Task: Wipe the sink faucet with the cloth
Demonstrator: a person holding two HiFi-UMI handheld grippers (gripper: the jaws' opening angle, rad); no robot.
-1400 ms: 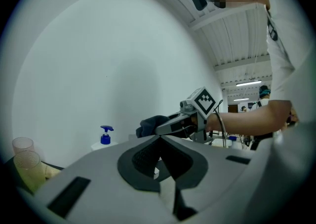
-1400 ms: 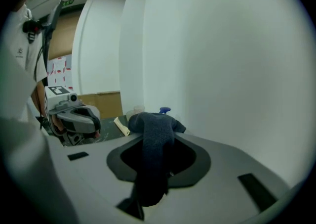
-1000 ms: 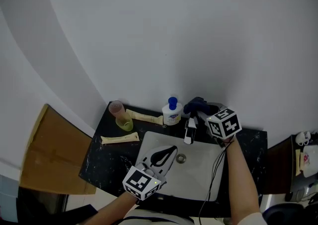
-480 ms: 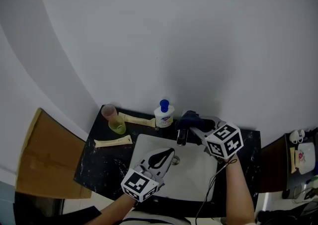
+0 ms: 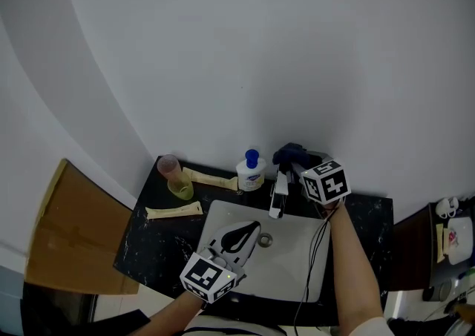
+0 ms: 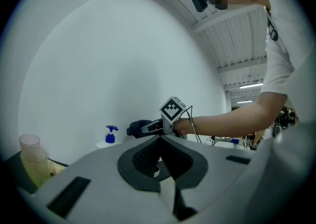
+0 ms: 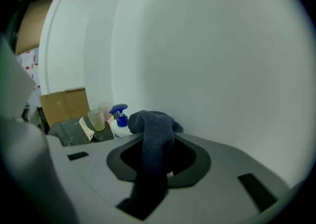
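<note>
The white sink (image 5: 283,269) sits in a black counter (image 5: 148,242), with a cardboard box (image 5: 70,231) at its left. The right gripper (image 5: 292,165) clamps the dark blue cloth (image 5: 288,154) just behind the faucet (image 5: 277,197); whether the two touch is unclear. The left gripper (image 5: 254,226), jaws pressed together and empty, hovers over the basin. A soap bottle (image 5: 251,171) stands just left of the faucet, with stacked cups (image 5: 177,179) farther left.

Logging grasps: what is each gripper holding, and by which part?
The dark blue cloth, pinched at a fold by the right gripper; the left gripper, jaws shut, holds nothing.
</note>
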